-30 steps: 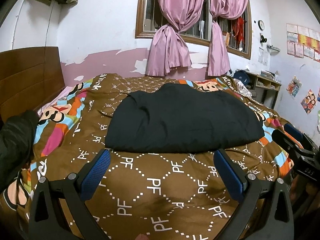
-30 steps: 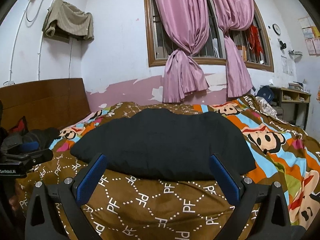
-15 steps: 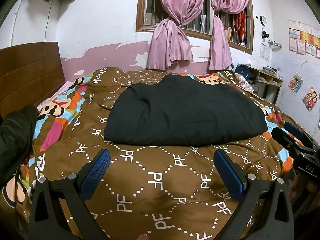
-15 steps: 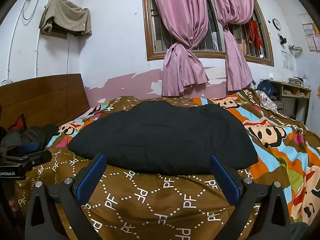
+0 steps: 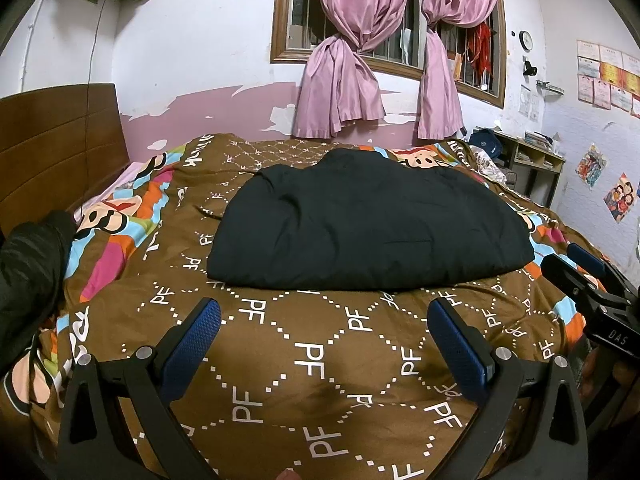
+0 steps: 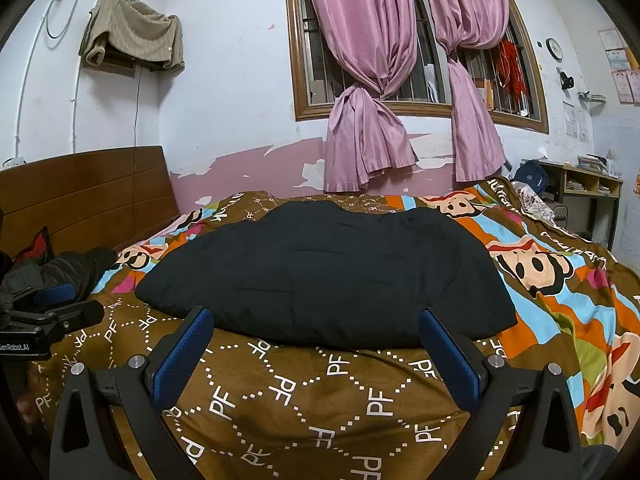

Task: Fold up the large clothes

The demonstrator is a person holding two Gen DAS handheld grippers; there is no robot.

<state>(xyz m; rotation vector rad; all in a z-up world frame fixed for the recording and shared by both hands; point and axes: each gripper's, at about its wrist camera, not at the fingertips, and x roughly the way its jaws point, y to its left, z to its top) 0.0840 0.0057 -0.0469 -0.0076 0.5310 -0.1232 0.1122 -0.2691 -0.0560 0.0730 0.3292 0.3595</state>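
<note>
A large black padded garment lies folded flat in the middle of the bed; in the right wrist view this garment fills the centre. My left gripper hovers open over the brown quilt, short of the garment's near edge, holding nothing. My right gripper is open too, its blue pads just in front of the near hem. Each gripper shows at the edge of the other's view: the right gripper and the left gripper.
A dark bundle of clothing lies at the bed's left by the wooden headboard. Pink curtains hang at the window behind. A shelf unit stands at the far right. A towel hangs on the wall.
Both grippers have drawn back and lifted slightly from the garment; the view tilted so the garment sits lower in frame. Both stay open and the garment has not moved.
</note>
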